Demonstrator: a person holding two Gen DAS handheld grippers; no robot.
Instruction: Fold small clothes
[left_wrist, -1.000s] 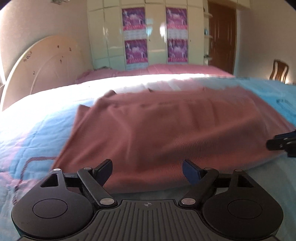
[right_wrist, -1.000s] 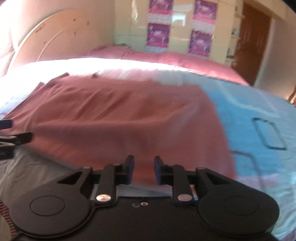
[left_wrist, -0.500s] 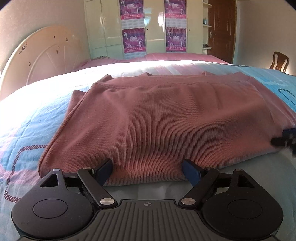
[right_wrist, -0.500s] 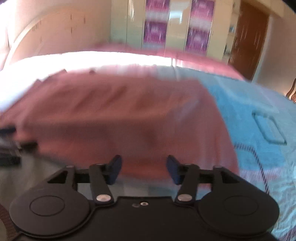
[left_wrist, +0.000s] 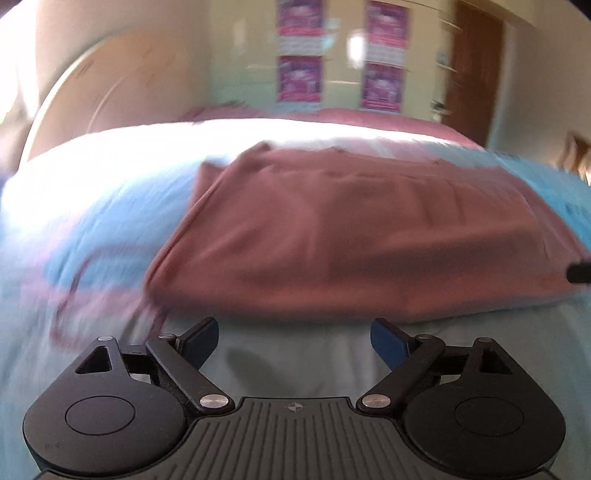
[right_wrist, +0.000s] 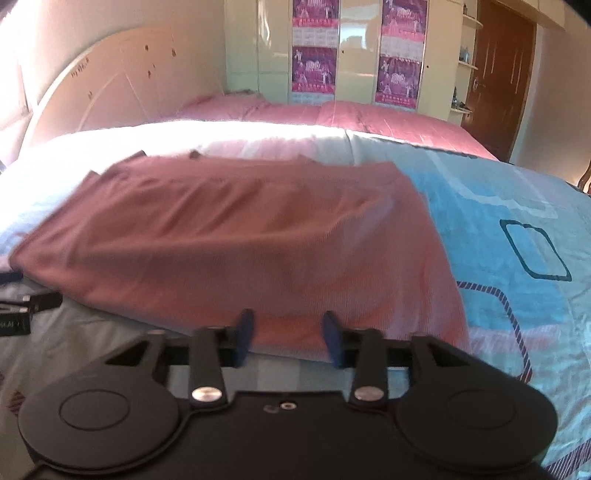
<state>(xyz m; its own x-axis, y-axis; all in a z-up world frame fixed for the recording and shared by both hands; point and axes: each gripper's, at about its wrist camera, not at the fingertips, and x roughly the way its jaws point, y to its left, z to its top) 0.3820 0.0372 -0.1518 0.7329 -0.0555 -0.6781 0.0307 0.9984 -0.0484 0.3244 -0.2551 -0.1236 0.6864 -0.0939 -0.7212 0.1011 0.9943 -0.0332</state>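
The left gripper (left_wrist: 293, 339) has drawn back from the folded rust-pink garment (left_wrist: 362, 236): where its fingers (left_wrist: 197, 338) sat at the near hem half a second ago, a strip of pale blue bedspread (left_wrist: 295, 362) now shows between them and the cloth. Its jaws have just been opening a little further and stand wide, with nothing between them. The right gripper (right_wrist: 288, 338) stays at the hem near the garment's right corner; its jaws have just been closing after a brief widening. In its own view the fingers (right_wrist: 243, 334) stand apart at a narrow-to-middling gap, the hem (right_wrist: 291, 341) just ahead of them, and no pinch on cloth is visible. The garment lies flat ahead of both pairs of fingers, square-edged on the bed. One fold looks laid and released; judging by the right gripper's place, a further fold may follow.
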